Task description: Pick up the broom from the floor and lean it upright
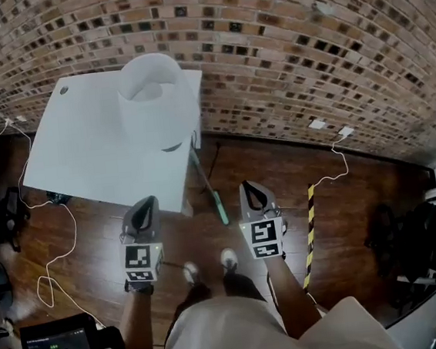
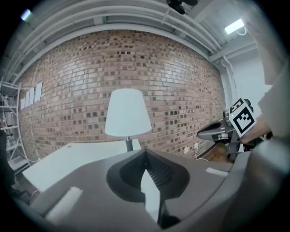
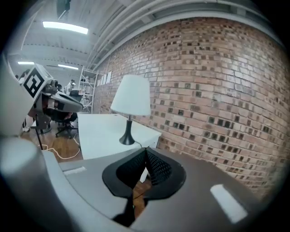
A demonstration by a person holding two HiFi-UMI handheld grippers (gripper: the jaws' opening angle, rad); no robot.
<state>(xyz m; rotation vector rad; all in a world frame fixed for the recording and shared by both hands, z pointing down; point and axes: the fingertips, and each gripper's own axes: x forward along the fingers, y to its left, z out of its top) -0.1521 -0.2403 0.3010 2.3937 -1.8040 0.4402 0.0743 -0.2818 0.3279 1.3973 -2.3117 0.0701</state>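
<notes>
Left gripper (image 1: 148,203), right gripper (image 1: 249,187) — both closed.

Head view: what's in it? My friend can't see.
Looking down, a person holds a left tool and a right tool, both shut and empty, over a wooden floor. Ahead, a green broom is beside a white table with a lamp, by a brick wall.

Right gripper (image 3: 145,153) jaws were together, empty, facing lamp (image 3: 131,96) on white table (image 3: 97,131) by brick wall (image 3: 217,90).
</notes>
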